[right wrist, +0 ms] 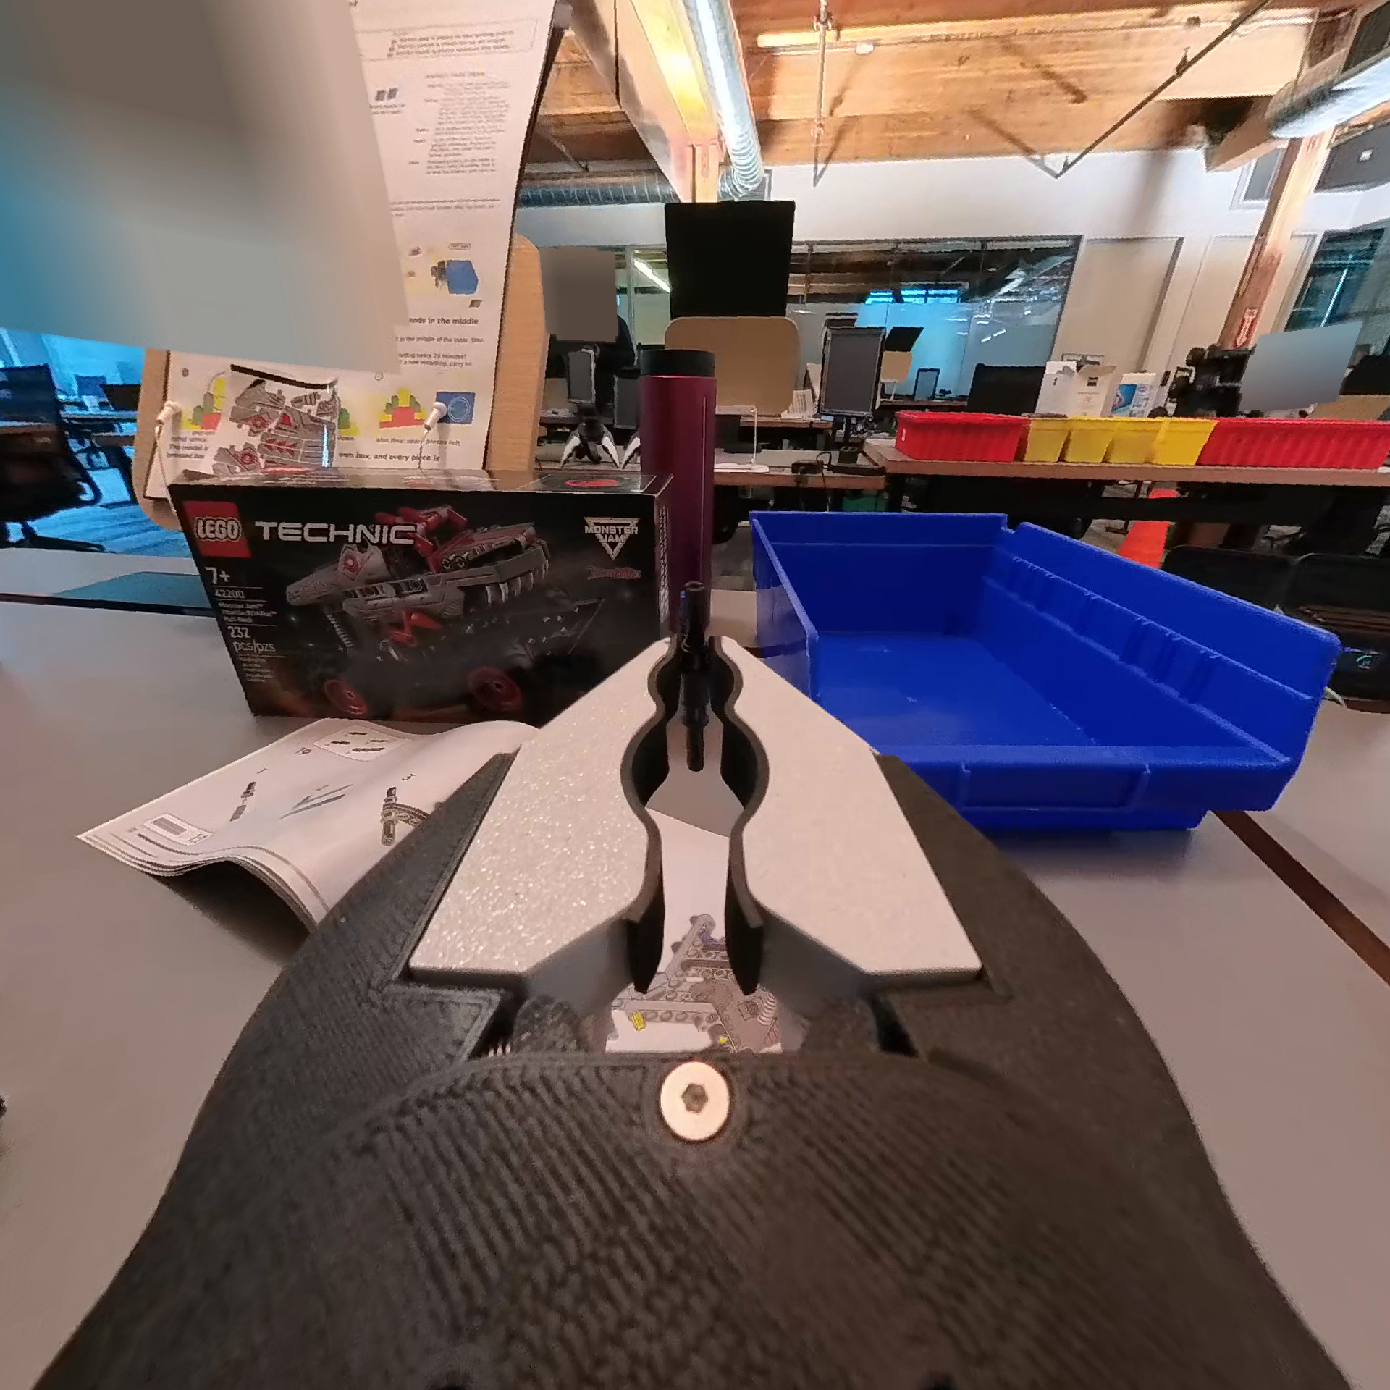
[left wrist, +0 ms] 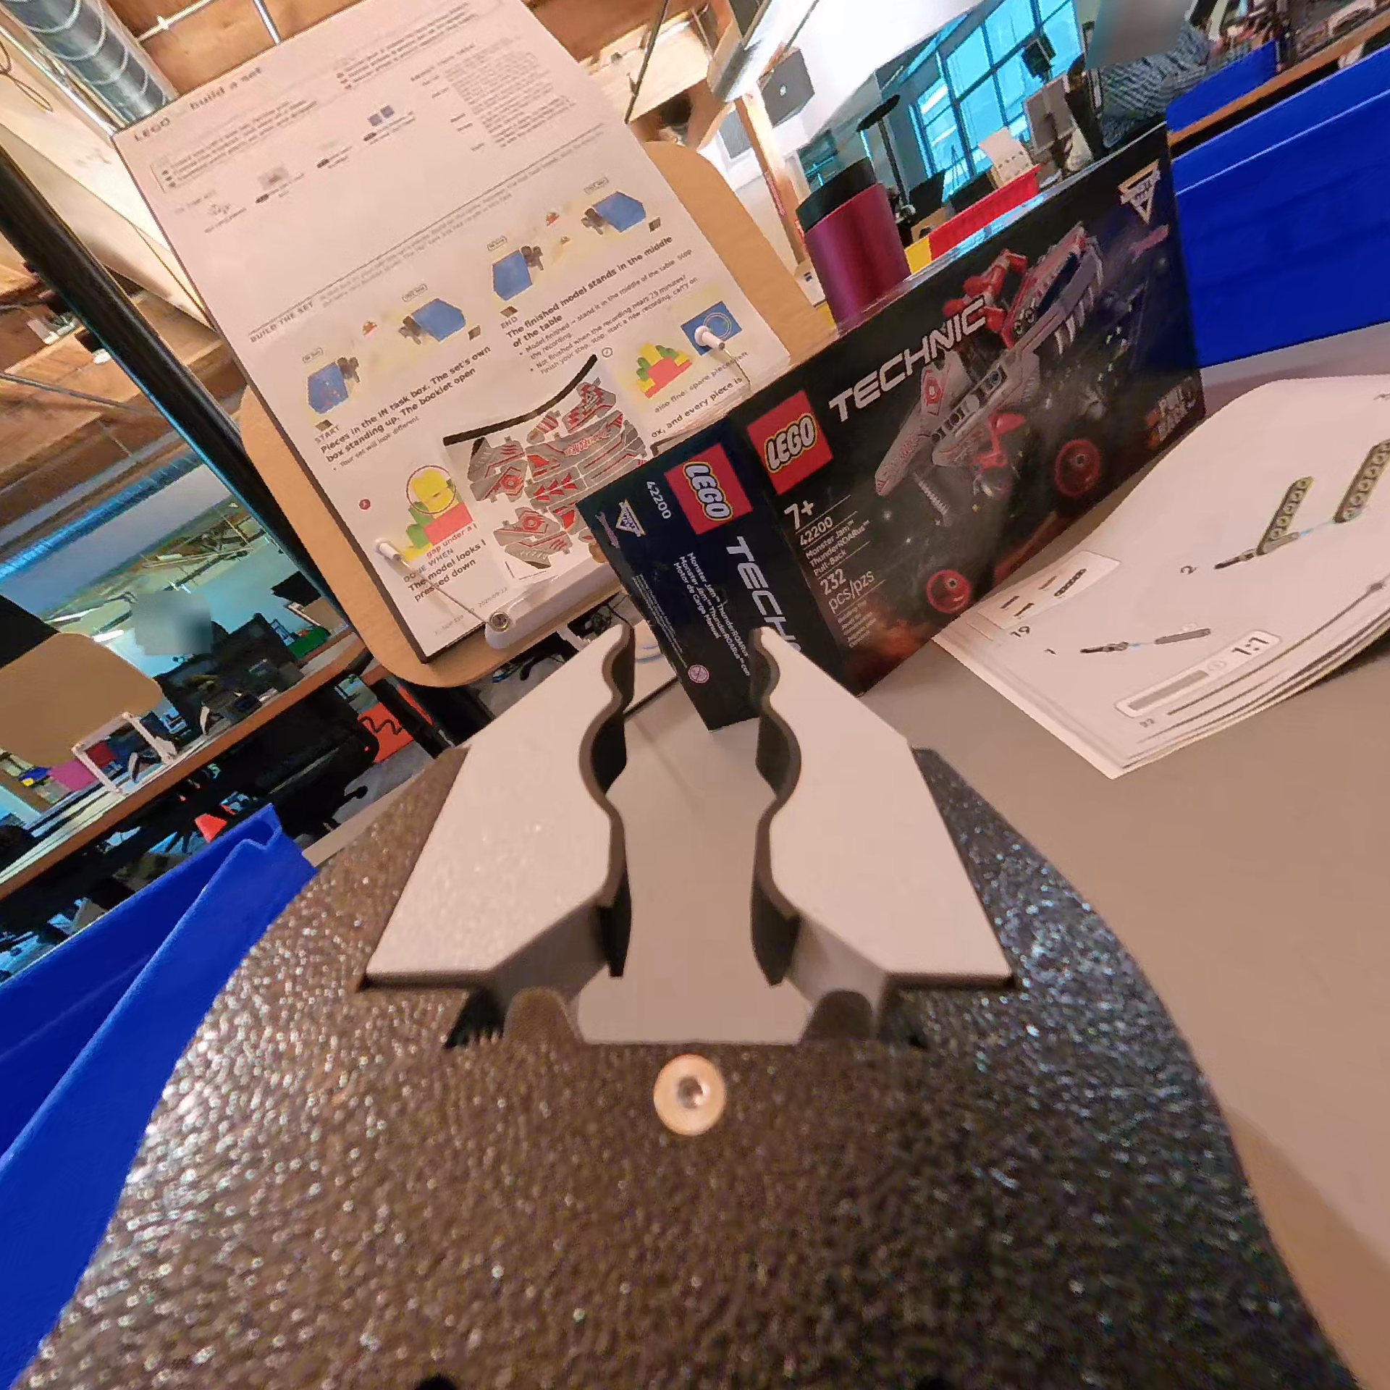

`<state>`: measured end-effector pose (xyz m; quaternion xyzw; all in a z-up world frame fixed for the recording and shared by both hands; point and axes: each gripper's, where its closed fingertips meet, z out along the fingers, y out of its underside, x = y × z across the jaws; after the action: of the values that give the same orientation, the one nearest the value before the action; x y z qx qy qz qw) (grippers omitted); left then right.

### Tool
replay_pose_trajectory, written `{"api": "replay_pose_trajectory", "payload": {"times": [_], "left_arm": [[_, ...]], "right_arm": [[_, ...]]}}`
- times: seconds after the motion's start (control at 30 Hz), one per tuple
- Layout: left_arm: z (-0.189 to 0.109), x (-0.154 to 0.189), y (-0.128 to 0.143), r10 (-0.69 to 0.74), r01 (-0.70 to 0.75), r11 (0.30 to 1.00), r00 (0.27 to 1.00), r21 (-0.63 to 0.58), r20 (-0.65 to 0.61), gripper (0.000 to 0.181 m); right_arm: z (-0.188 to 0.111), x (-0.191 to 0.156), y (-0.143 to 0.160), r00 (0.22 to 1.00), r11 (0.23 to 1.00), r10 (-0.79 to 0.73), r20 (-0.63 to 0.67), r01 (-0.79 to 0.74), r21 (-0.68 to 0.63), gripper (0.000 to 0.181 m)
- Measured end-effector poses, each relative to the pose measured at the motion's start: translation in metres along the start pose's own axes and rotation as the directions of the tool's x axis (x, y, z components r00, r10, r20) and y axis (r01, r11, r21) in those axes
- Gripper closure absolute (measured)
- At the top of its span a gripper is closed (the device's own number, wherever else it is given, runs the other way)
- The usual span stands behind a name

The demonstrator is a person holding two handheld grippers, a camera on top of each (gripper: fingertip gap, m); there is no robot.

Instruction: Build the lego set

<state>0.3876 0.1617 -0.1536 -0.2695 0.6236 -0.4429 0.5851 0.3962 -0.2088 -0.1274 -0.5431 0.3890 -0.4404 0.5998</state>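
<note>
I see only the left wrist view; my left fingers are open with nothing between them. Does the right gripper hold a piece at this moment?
Observer: Yes. The right gripper is shut on a thin black axle piece, which stands upright between its fingertips.
Operator: Where is that gripper over the table?
Observer: It hangs over the open booklet; a printed page shows through the gap between its fingers.
Operator: And the blue bin beside the box, does it hold parts?
Observer: No parts show inside the blue bin.
</note>
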Motion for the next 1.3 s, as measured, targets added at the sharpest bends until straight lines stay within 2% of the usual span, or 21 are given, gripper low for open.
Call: {"api": "replay_pose_trajectory", "payload": {"times": [0.57, 1.3], "left_arm": [[0.0013, 0.0048, 0.0007, 0.058, -0.058, 0.998, 0.998, 0.005, -0.003, 0.158], [0.0022, 0.0087, 0.0015, 0.08, -0.08, 0.997, 0.997, 0.0, -0.015, 0.161]], "right_arm": [[0.0006, 0.0003, 0.0012, 0.998, 0.998, 0.057, 0.018, -0.057, 0.006, 0.177], [0.0018, -0.0017, 0.0022, 1.0, 1.0, 0.02, 0.017, -0.02, 0.0, 0.177]]}}
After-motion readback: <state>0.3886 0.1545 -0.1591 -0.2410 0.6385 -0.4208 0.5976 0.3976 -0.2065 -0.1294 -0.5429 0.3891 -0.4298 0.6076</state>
